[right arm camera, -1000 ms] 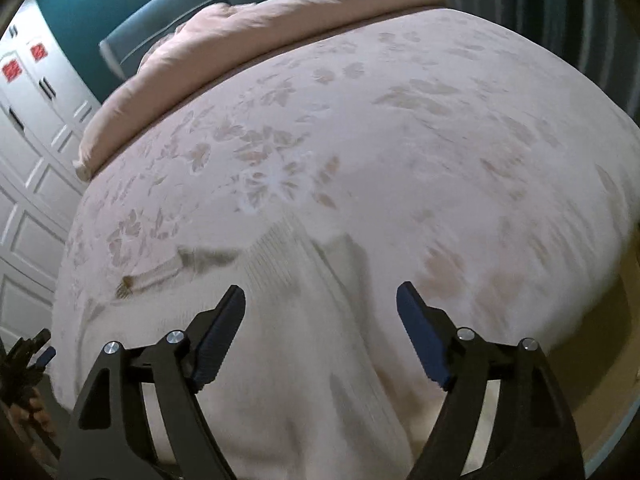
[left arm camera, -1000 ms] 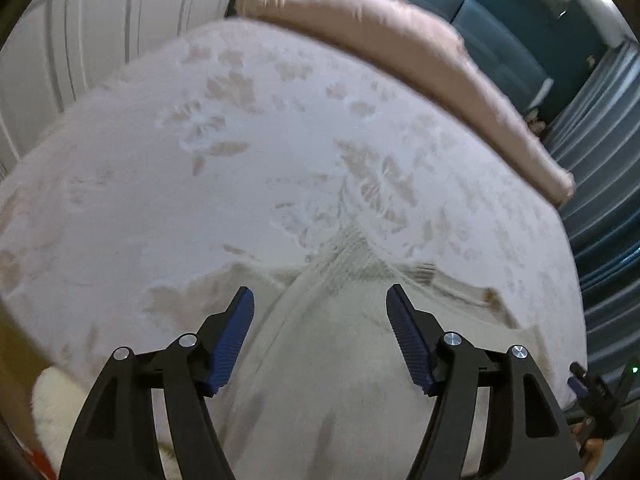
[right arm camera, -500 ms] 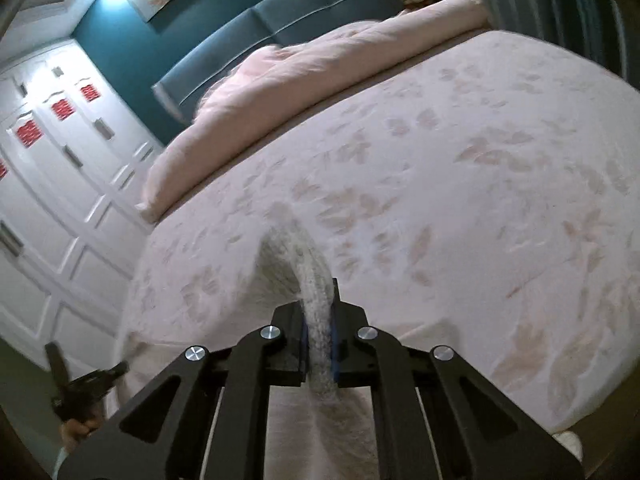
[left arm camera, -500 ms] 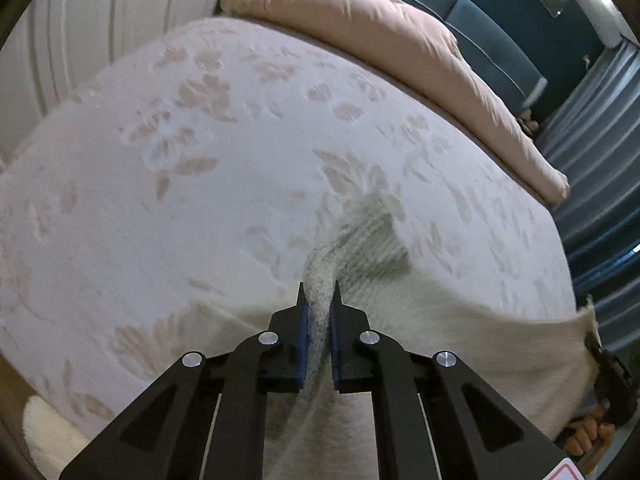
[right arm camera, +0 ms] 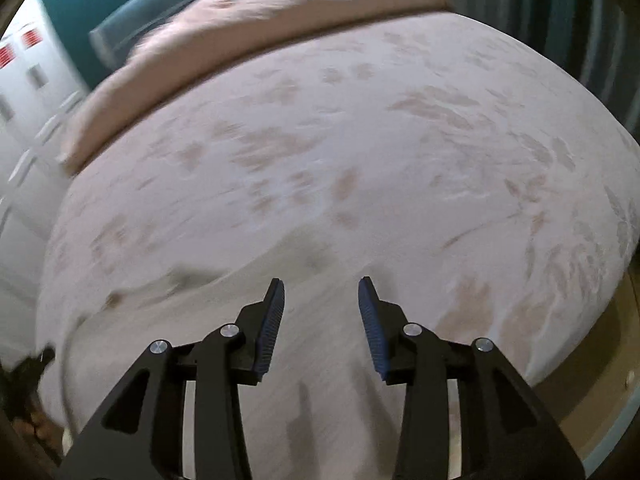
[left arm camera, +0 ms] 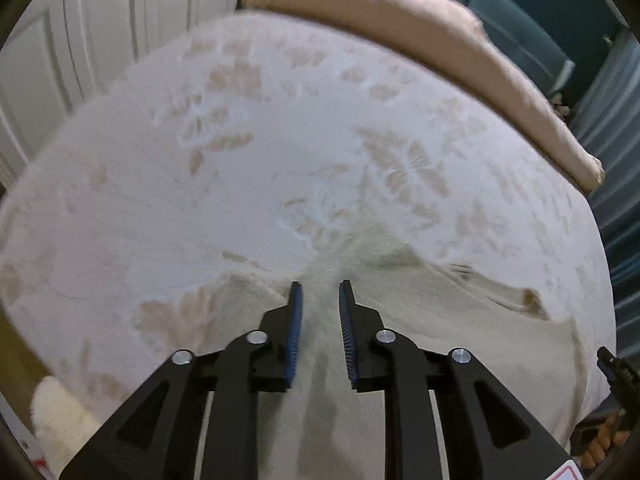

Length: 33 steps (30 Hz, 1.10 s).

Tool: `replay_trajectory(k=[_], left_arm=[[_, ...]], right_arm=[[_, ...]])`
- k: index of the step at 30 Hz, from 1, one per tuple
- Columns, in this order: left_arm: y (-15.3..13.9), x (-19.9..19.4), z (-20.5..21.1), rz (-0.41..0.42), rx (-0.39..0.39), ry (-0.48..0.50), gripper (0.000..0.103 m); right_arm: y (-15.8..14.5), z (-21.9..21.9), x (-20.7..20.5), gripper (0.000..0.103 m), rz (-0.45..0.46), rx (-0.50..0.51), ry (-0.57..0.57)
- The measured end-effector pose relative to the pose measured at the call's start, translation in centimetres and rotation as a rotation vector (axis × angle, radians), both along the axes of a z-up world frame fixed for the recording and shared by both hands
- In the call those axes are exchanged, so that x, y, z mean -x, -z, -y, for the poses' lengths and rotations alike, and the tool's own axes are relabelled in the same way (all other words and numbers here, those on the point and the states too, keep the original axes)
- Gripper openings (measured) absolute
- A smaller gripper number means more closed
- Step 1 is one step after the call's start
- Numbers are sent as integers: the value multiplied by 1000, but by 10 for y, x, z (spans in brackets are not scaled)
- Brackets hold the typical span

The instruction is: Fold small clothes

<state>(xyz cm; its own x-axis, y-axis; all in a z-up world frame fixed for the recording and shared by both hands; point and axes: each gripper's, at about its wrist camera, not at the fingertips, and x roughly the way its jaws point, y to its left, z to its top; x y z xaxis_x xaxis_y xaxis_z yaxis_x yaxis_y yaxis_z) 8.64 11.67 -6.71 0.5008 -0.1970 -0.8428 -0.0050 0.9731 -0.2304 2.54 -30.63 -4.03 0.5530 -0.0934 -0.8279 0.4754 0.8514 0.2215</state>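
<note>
A cream knit garment [left arm camera: 420, 344] lies flat on the bed [left arm camera: 280, 140], near its front edge, its long axis running across the bed from side to side. A pointed fold of it reaches up toward the pink duvet [left arm camera: 420, 36] at the headboard. The left gripper [left arm camera: 319, 300] hovers over the garment, its jaws having just been opening, parted with nothing pinched. The right gripper [right arm camera: 321, 296] likewise: jaws just opening, wider apart, clear of the cloth below.
</note>
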Motion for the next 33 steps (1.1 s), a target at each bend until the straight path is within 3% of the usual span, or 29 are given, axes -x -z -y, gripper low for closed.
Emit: replay_trajectory(k=[4,7,9,12,14,17,18,19,21,23,25,29,33], left_arm=[[-14,44,42,10,30,155,35],[6,81,80,-78,56,284,36],[27,99,94,-131,23,323,36],[46,111,84,-159,-48,315,36],[47,113,68,-163,-67,280,39],[53,115,40,-189,-86,210,38],[56,118,34,-196,-85,200,38],[57,121,33,-195,-84,196,38],[55,124,38,-188,-113,198,38],[55,127,48,-180,-166,206,39],[56,125,49,-177,-191,211,41],[56,126,54,-174,-208,211,42],[57,128,56,-166,-217,211,43]], right_arm=[[5,-89,14,37,-18,-102,-254],[31,-158,27,37,-85,-159,-438],[48,-177,36,35,-128,-143,-502],[56,-149,51,32,-146,-97,-436],[56,-103,69,32,-162,-101,-304],[63,-49,97,32,-235,-12,-132],[65,-31,108,23,-245,-33,-92],[63,-22,116,23,-231,-73,-70],[50,-23,122,27,-200,-73,-59],[40,-36,121,37,-172,-45,-81],[48,-50,116,39,-175,-73,-120],[93,-63,101,37,-364,-65,-137],[58,-64,97,38,-243,-73,-139]])
